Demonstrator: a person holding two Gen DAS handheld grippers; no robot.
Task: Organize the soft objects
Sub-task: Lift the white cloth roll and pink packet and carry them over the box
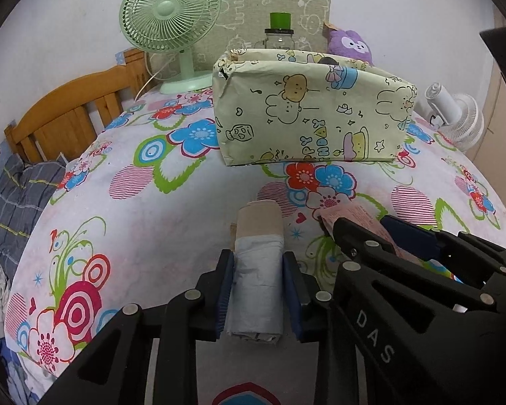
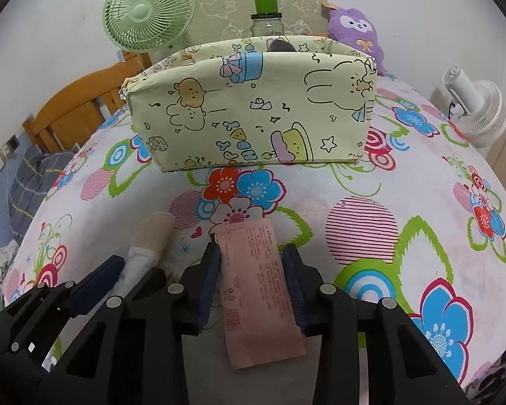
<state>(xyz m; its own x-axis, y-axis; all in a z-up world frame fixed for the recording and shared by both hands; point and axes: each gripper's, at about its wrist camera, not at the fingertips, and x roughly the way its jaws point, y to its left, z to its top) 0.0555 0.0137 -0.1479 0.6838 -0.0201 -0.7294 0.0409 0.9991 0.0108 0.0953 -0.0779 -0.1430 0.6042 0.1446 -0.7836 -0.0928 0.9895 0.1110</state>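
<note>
The left claw point(image 1: 258, 281) grips a rolled grey-and-beige cloth bundle point(image 1: 258, 263) above the flowered bedsheet point(image 1: 135, 222). Just beside it, the right claw point(image 2: 253, 290) clamps a flat pink printed packet point(image 2: 258, 290). Beyond both stands a pale green cartoon-print fabric box point(image 2: 253, 114).

Left tongs point(image 1: 258, 290) in black plastic, blue ribbed pads, round silver screw heads, right tongs point(image 2: 251, 290) lettered "DAS" in white.
</note>
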